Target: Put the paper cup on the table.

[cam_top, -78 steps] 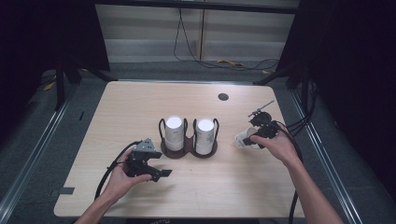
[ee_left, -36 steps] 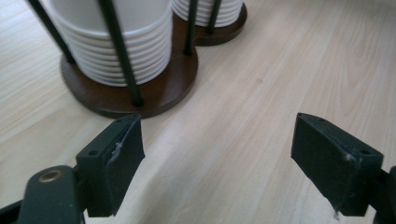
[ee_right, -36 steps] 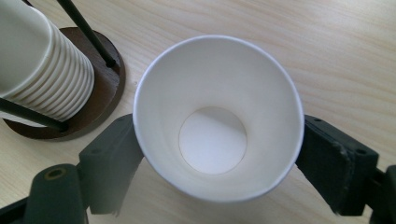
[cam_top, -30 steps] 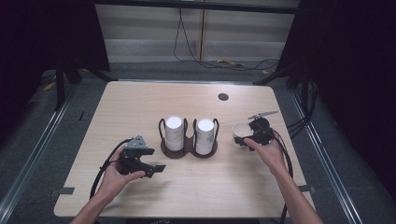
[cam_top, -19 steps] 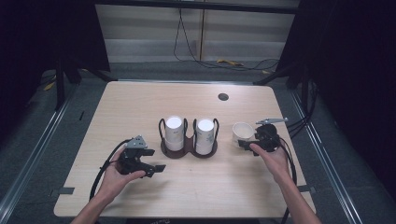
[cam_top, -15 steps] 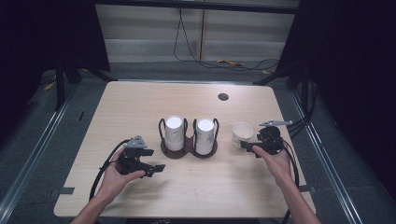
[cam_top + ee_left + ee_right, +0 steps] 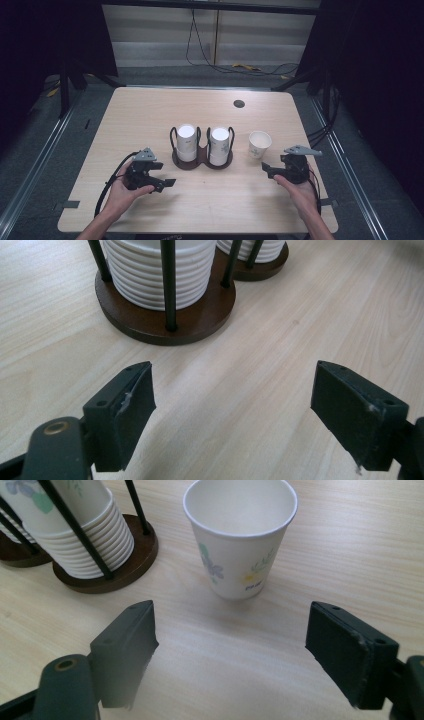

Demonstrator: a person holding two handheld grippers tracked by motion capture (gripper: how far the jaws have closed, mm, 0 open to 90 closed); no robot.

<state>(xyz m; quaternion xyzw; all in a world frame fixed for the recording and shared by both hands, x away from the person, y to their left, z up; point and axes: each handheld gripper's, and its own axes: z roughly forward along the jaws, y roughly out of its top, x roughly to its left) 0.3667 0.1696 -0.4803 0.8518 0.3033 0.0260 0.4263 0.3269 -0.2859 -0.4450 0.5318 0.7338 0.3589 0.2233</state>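
Paper cup (image 7: 239, 536) upright, just beyond right gripper (image 7: 230, 650) fingers, apart

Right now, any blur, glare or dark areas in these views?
High view: table evenly lit, surroundings nearly black, slightly soft overall. Right gripper view: paper cup sharp with a faint shadow, near left jaw blurred. Left gripper view: cup holder sharp, jaws crisp, no glare.
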